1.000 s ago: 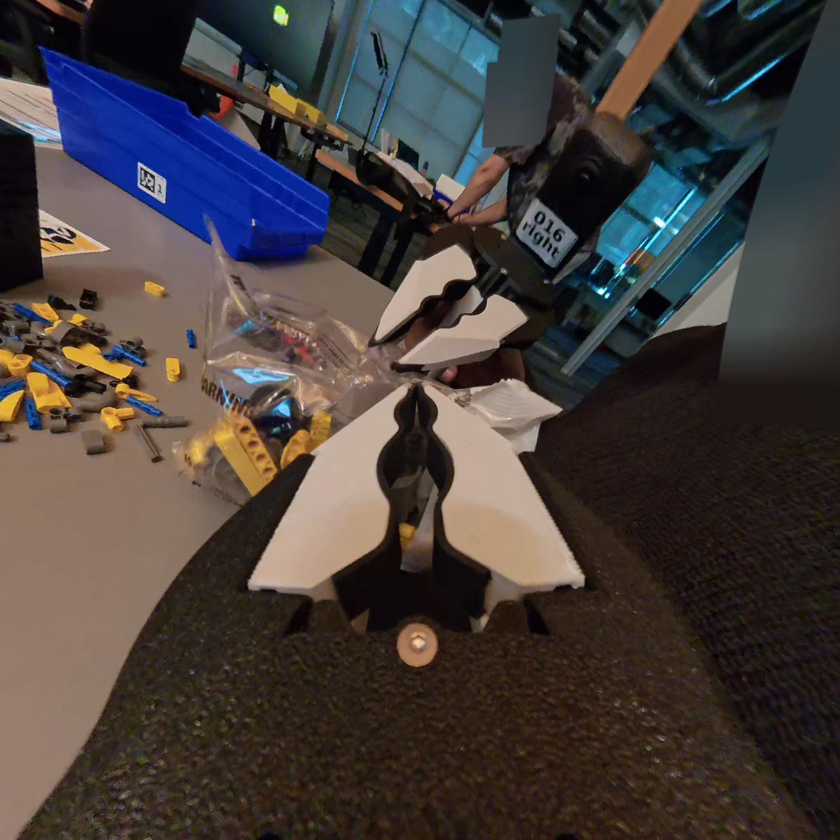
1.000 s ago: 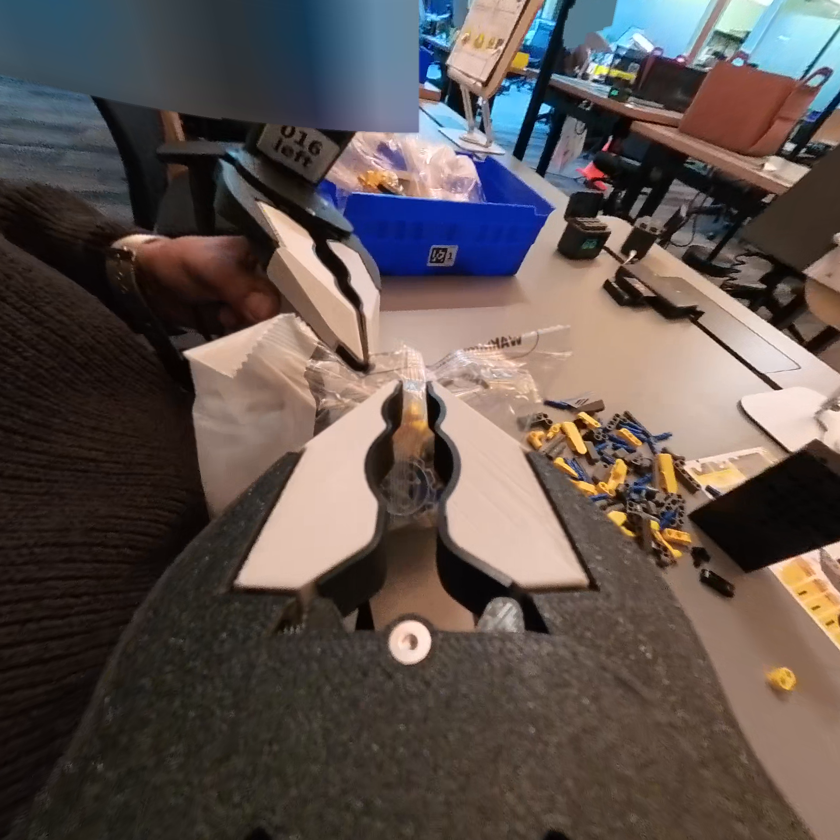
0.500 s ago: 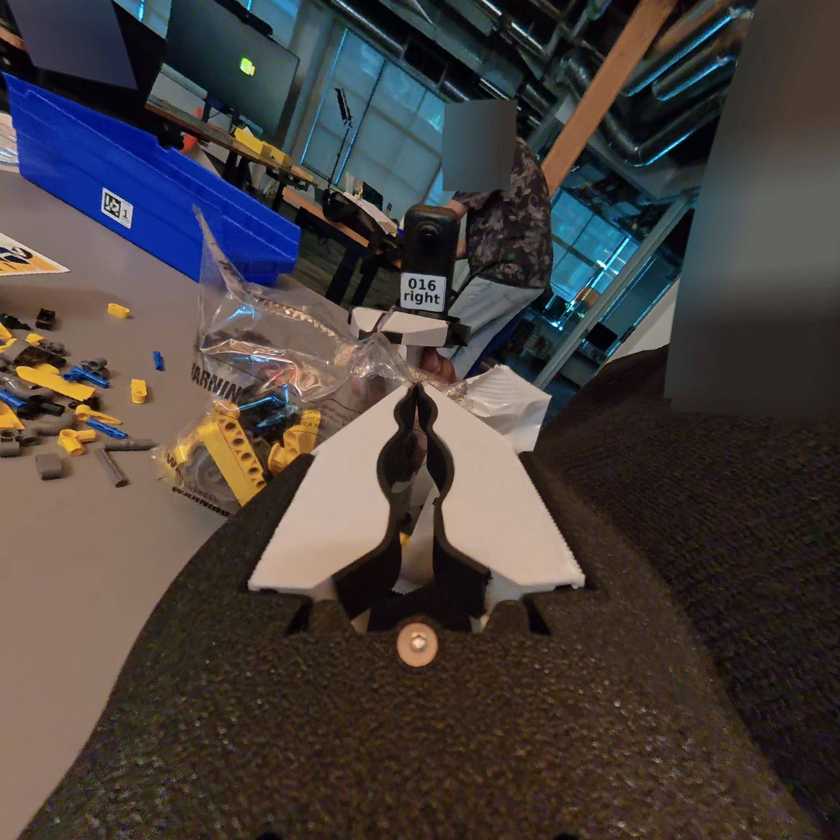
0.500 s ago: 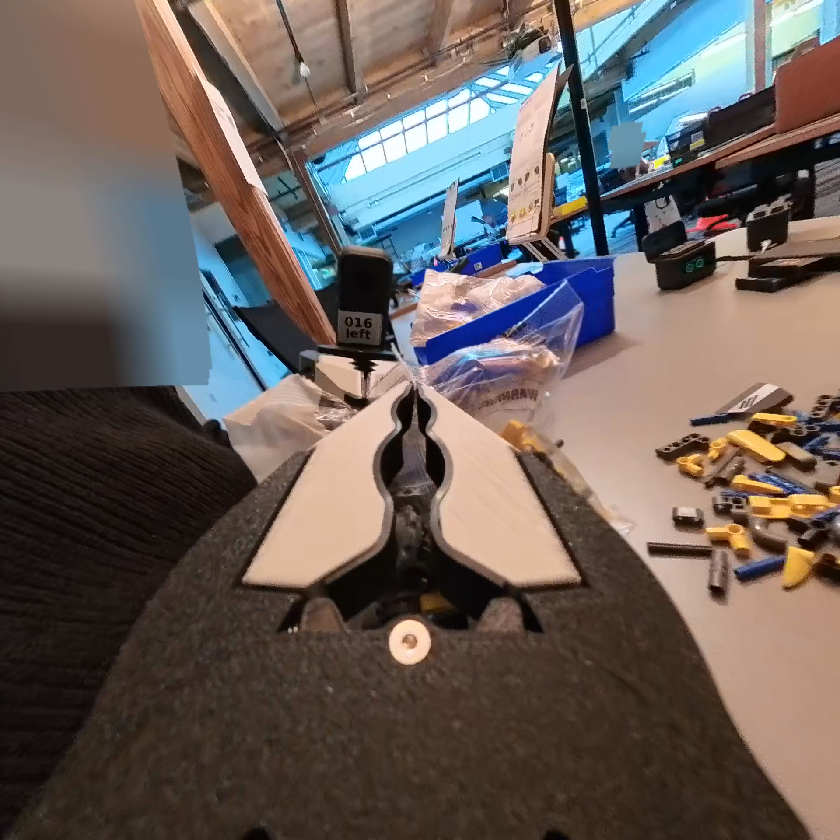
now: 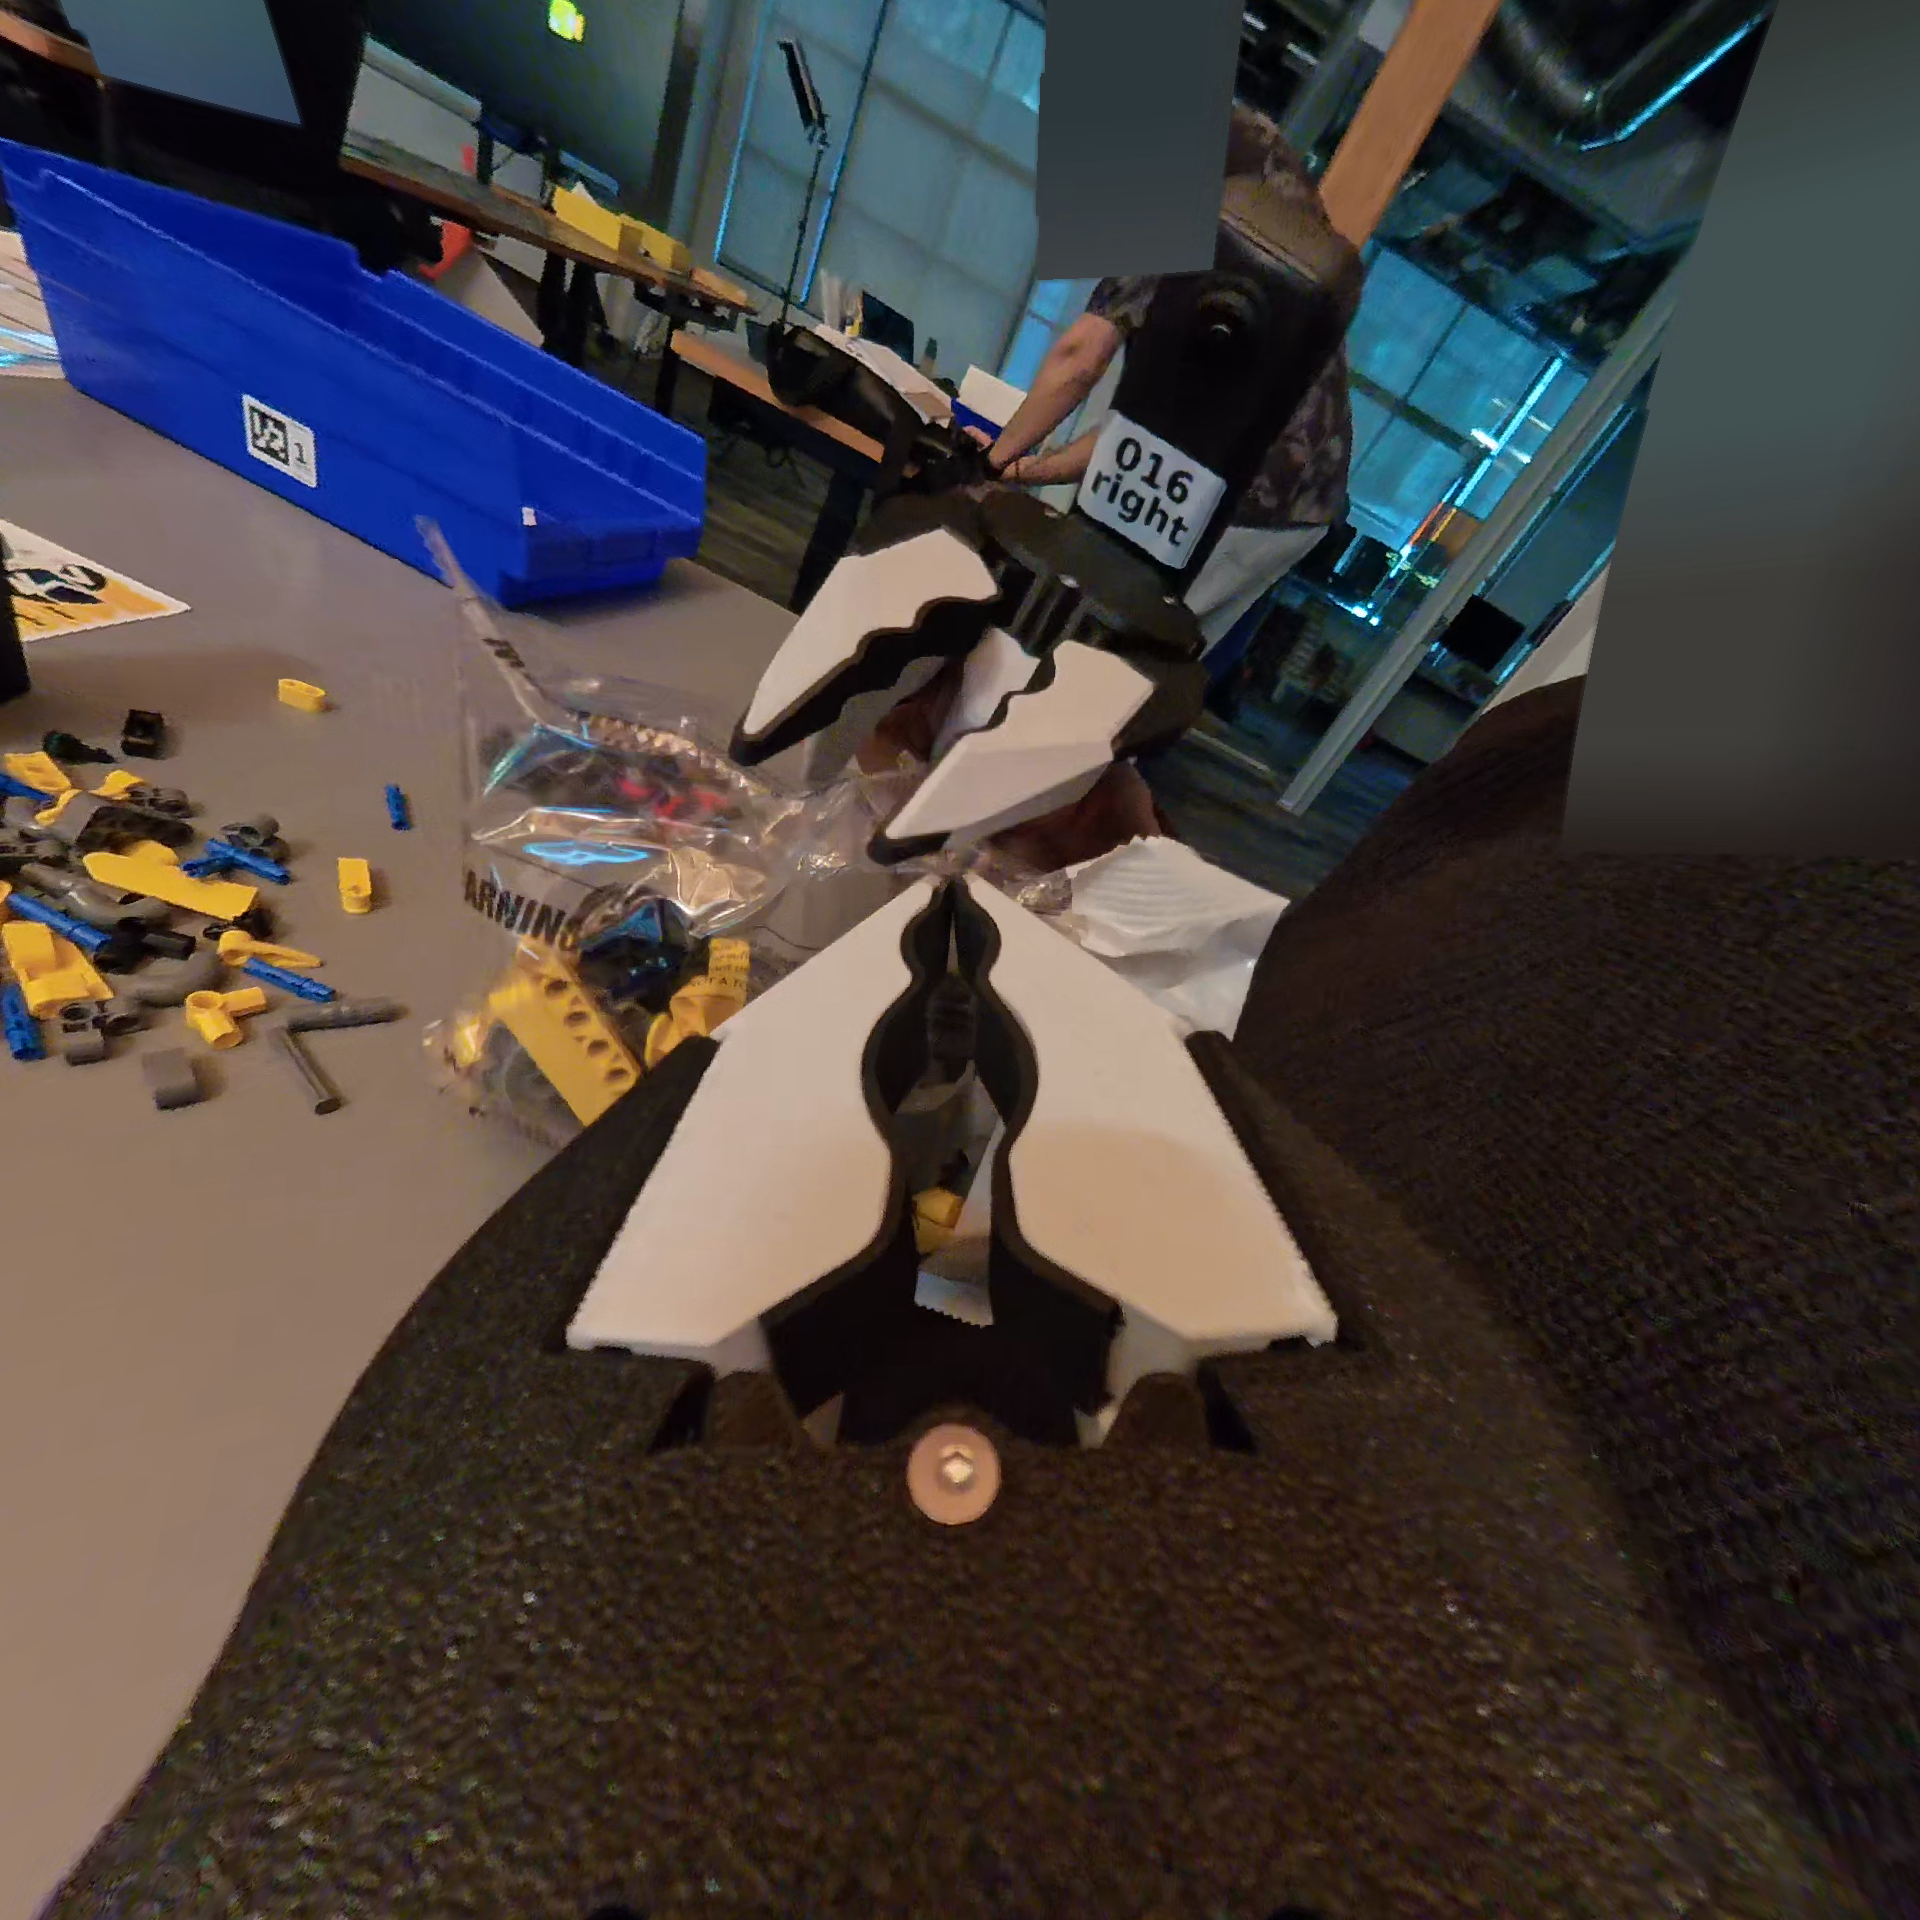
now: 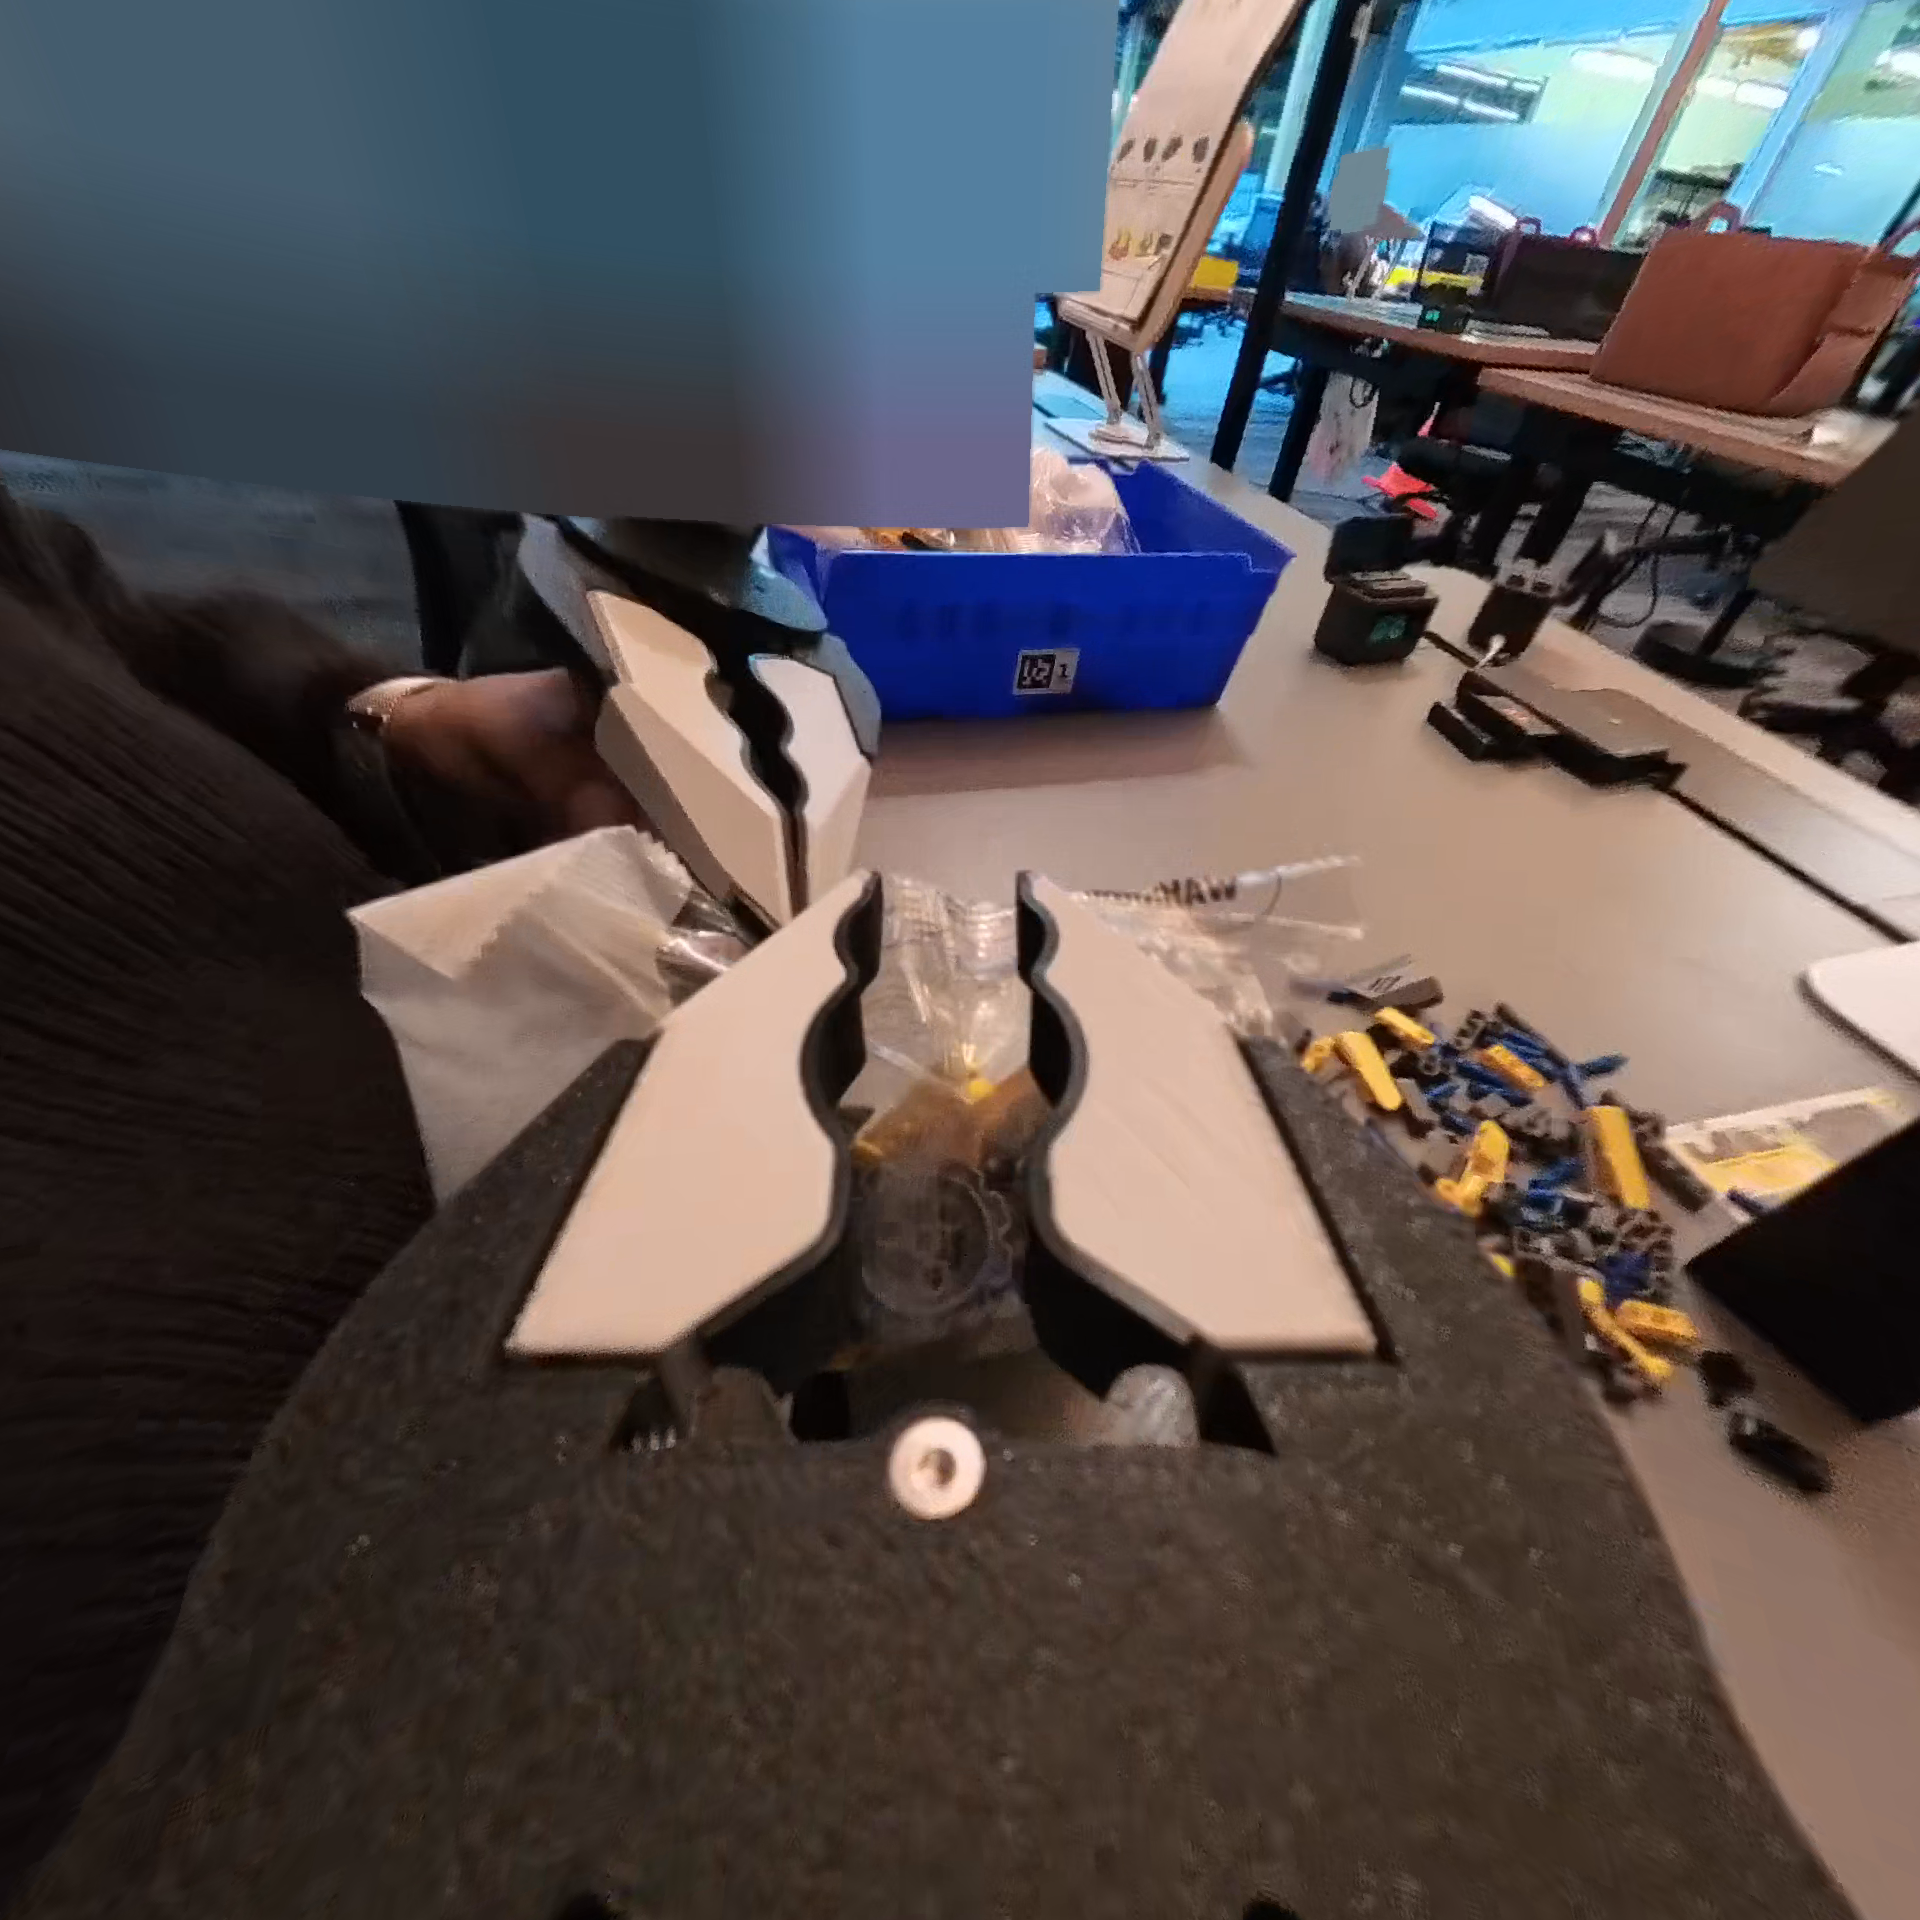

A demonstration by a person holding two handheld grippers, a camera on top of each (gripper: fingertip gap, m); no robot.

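A clear plastic bag point(image 5: 623, 831) of yellow and black building pieces lies on the grey table point(image 5: 208, 1299). My left gripper point(image 5: 951, 896) is shut, and its tips pinch the bag's crumpled near corner. My right gripper point(image 6: 948, 888) is open, with the bag point(image 6: 945, 1039) lying between and under its fingers. In the left wrist view the right gripper point(image 5: 821, 795) hangs open just above the bag's top. In the right wrist view the left gripper point(image 6: 788, 904) shows shut at the bag's left edge, held by a hand.
Loose yellow, blue and grey pieces point(image 5: 135, 914) point(image 6: 1507, 1122) are scattered on the table. A blue bin point(image 5: 364, 416) point(image 6: 1039, 623) stands behind them. A white paper bag point(image 5: 1174, 914) point(image 6: 499, 966) lies by the plastic bag. A black box point(image 6: 1818, 1278) and a printed sheet point(image 6: 1745, 1153) lie at the right. Left and right tips are no more than a few centimetres apart.
My right gripper has opened and let go of the bag. Both grippers rose and tilted up half a second ago and have come back down toward the table.
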